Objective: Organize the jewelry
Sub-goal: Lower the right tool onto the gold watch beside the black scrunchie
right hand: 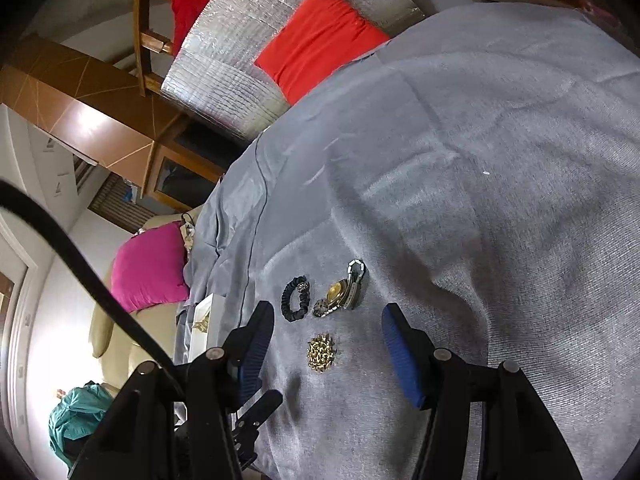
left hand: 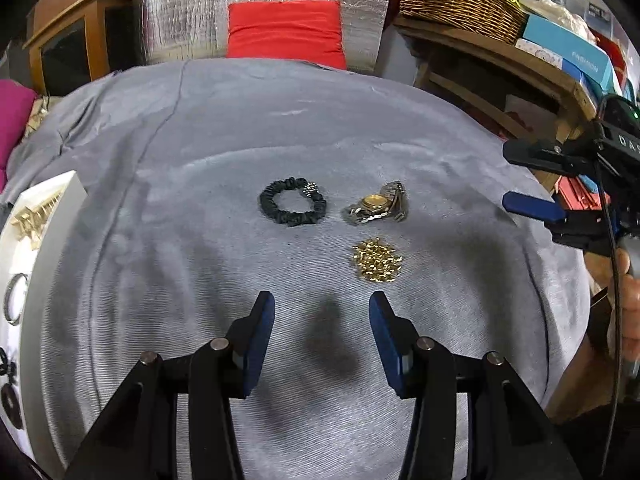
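Observation:
Three pieces lie on the grey cloth (left hand: 200, 140): a black scrunchie bracelet (left hand: 292, 202), a gold-and-silver watch (left hand: 378, 204) to its right, and a heap of gold chain (left hand: 376, 260) nearer to me. My left gripper (left hand: 322, 312) hovers open just short of the chain, with nothing between its blue pads. My right gripper (left hand: 508, 178) comes in from the right edge, also open and empty. In the right wrist view the right gripper (right hand: 326, 316) frames the gold chain (right hand: 320, 352), with the watch (right hand: 340, 294) and scrunchie (right hand: 296, 298) beyond.
A white jewelry tray (left hand: 52, 196) at the cloth's left edge holds a gold piece (left hand: 34, 216) and a silver ring (left hand: 16, 298). A red cushion (left hand: 286, 34) lies behind the cloth, a wicker basket (left hand: 460, 0) and boxes fill the right shelf, and a pink cushion (right hand: 150, 266) lies left.

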Tool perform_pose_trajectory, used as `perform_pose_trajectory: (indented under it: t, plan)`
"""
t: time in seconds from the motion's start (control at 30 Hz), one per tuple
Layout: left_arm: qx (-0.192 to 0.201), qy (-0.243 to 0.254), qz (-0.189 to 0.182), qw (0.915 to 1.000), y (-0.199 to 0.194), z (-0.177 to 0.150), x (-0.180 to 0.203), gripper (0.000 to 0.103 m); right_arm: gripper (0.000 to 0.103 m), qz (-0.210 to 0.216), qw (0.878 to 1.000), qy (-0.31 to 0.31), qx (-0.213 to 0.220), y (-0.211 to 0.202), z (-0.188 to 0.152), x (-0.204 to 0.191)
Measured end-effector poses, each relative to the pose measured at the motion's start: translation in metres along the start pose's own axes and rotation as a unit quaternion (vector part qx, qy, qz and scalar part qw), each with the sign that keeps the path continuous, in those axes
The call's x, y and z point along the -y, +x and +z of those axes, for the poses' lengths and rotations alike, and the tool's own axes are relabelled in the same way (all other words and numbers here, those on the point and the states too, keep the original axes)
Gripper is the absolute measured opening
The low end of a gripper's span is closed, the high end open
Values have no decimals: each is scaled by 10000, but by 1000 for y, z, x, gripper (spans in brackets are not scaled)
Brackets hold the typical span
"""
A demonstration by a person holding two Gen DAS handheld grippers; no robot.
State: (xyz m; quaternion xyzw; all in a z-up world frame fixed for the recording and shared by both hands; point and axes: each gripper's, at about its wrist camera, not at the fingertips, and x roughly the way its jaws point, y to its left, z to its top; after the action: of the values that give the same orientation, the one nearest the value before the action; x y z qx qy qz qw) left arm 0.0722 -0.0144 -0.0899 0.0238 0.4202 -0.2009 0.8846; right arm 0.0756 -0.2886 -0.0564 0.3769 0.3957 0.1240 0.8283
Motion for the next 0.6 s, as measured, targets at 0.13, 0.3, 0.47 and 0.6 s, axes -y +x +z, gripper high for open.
perform_pose_trajectory:
  t: [0.13, 0.3, 0.47, 0.6]
  plan:
    - [-74, -206, -166, 9996, 8, 4, -1, 50, 60, 41, 9999, 109, 4, 0, 1, 3]
    - [-104, -295, -267, 9992, 12, 7, 2, 50, 60, 189, 9994, 291, -52, 8, 3, 4]
    - [-102, -436, -219, 9988, 14, 11, -4, 50, 60, 213, 9992, 266, -195, 21, 1, -1]
    - [-77, -559, -120, 9983, 15, 17, -16, 50, 60, 227, 9989, 246, -331, 32, -2, -4]
